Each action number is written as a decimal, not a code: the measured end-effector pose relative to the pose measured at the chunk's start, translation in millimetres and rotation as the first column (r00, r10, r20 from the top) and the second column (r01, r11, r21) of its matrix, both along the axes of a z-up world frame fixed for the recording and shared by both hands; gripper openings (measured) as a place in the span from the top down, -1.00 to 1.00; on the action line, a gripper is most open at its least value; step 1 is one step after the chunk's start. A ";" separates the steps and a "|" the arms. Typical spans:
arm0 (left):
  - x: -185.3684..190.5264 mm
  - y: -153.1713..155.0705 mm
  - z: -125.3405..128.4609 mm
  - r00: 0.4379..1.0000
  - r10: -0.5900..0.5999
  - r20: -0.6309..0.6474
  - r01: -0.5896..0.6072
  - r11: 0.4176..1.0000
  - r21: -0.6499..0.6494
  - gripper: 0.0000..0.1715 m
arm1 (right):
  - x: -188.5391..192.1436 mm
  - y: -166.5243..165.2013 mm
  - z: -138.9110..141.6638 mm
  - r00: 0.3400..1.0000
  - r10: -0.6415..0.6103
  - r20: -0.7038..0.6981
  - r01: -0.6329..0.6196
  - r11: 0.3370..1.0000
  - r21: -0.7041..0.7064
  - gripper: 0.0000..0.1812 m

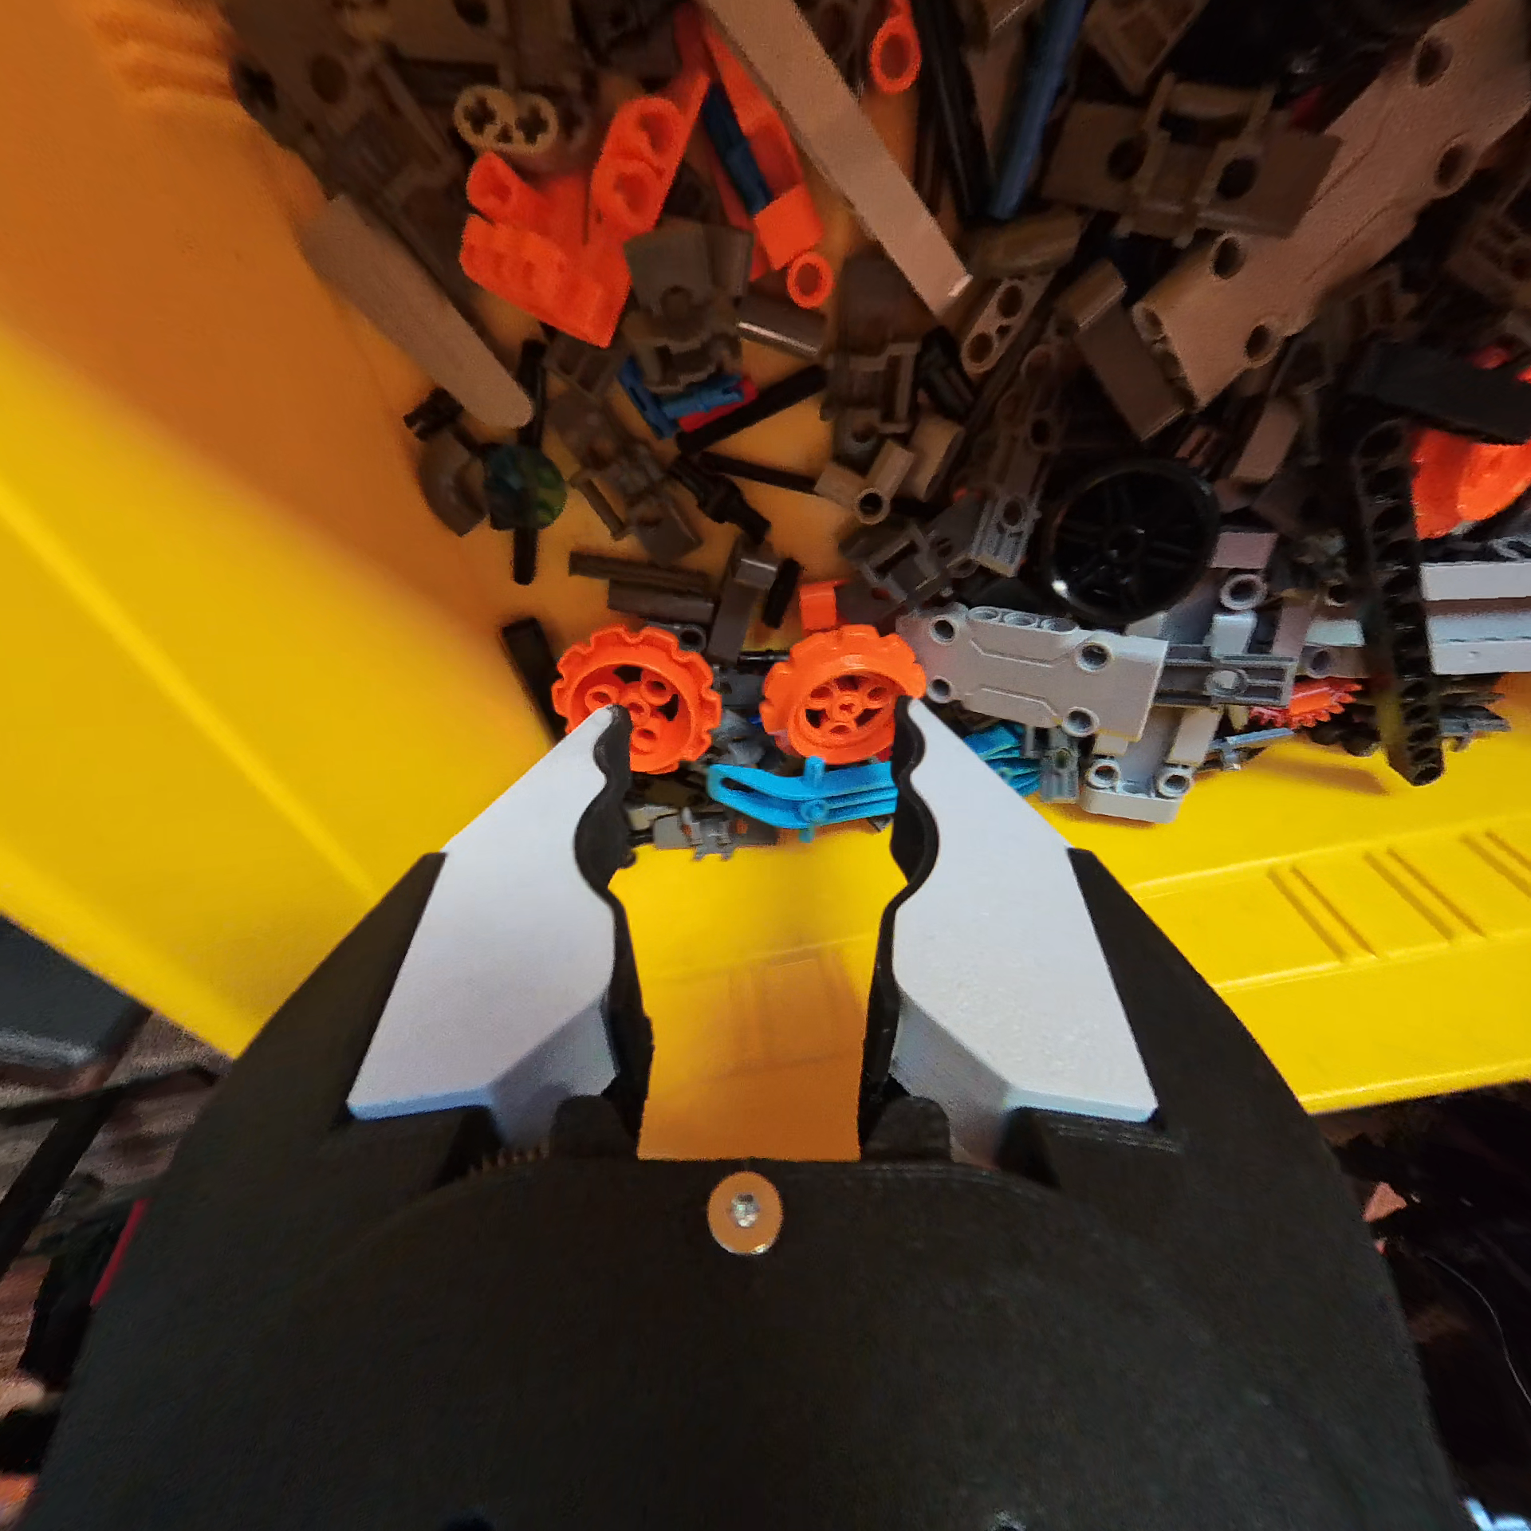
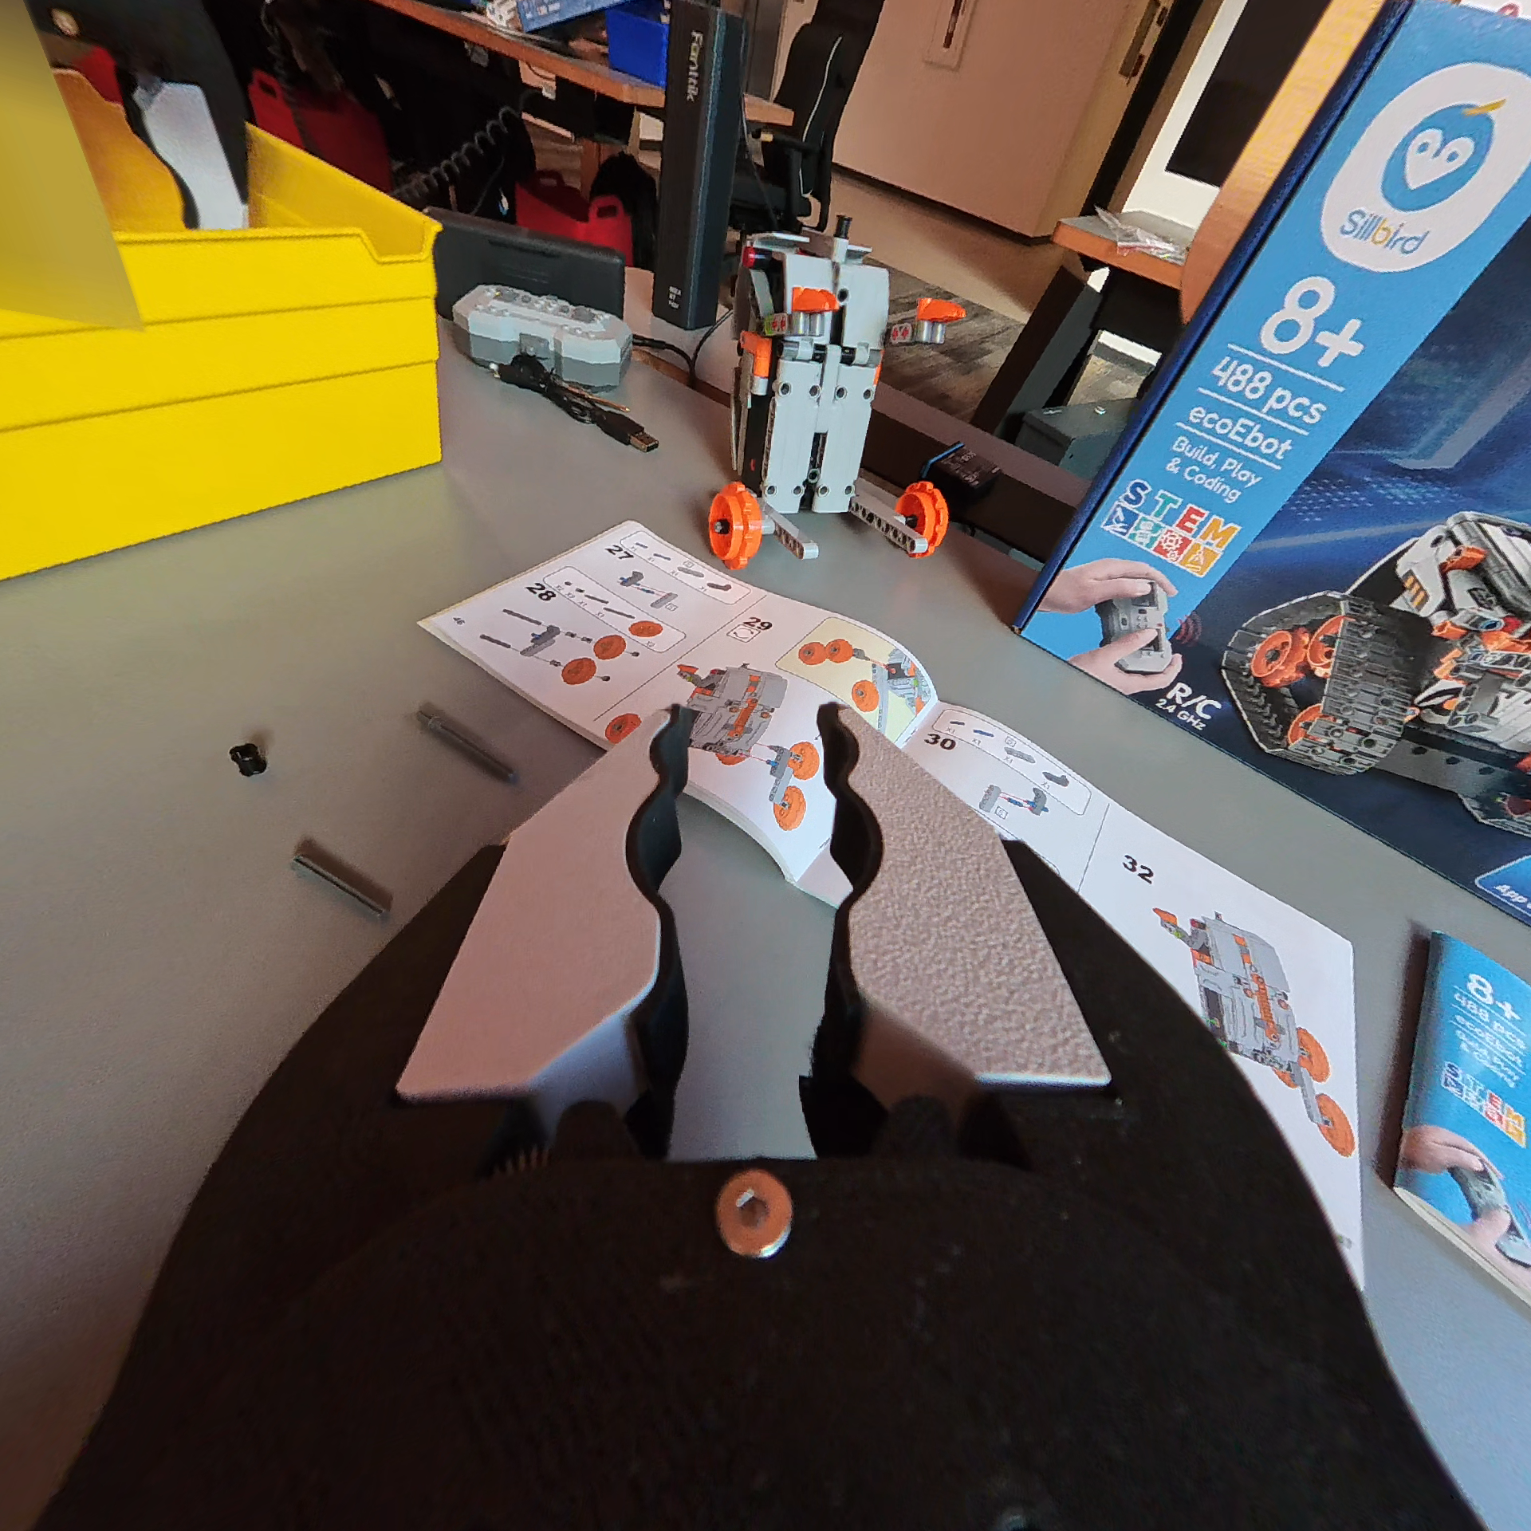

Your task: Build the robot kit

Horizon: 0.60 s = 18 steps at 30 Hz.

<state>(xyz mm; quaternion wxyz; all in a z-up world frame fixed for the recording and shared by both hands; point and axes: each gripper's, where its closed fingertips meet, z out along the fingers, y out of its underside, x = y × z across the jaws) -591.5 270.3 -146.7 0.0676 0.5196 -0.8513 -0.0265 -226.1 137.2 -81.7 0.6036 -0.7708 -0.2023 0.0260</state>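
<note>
In the left wrist view my left gripper (image 1: 758, 717) is open and empty over a yellow bin (image 1: 248, 663) of loose building parts. Its tips reach two orange toothed wheels: one (image 1: 638, 696) at the left tip, one (image 1: 841, 692) just inside the right tip. A light blue part (image 1: 795, 791) lies between the fingers. In the right wrist view my right gripper (image 2: 754, 721) is open and empty above an open instruction booklet (image 2: 746, 654) on the grey table (image 2: 207, 663). A half-built grey and orange model (image 2: 816, 389) stands beyond it.
A black wheel (image 1: 1131, 538) and a grey motor block (image 1: 1035, 671) lie in the bin. On the table lie two dark axles (image 2: 468, 741) (image 2: 344, 891), a small black pin (image 2: 247, 758), a grey controller (image 2: 543, 331) with a cable, the yellow bin (image 2: 215, 398), a blue product box (image 2: 1325, 414) and a small booklet (image 2: 1466, 1102). There is about 40 centimeters between the tips of the two grippers.
</note>
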 end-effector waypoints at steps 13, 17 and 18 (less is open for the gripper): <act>-14.1 -13.1 38.7 0.986 0.132 0.101 -0.124 0.989 -0.082 0.35 | -8.3 -1.9 1.7 0.999 0.034 0.039 -0.034 0.999 0.003 0.66; -17.9 -8.0 34.0 0.993 0.116 0.036 -0.114 0.993 -0.040 0.28 | -11.0 -3.3 0.1 0.996 0.046 0.075 -0.046 0.999 -0.002 0.66; -18.9 -6.0 31.7 0.994 0.103 0.020 -0.103 0.994 -0.023 0.28 | -11.5 -3.5 0.4 0.996 0.050 0.075 -0.050 0.999 -0.002 0.66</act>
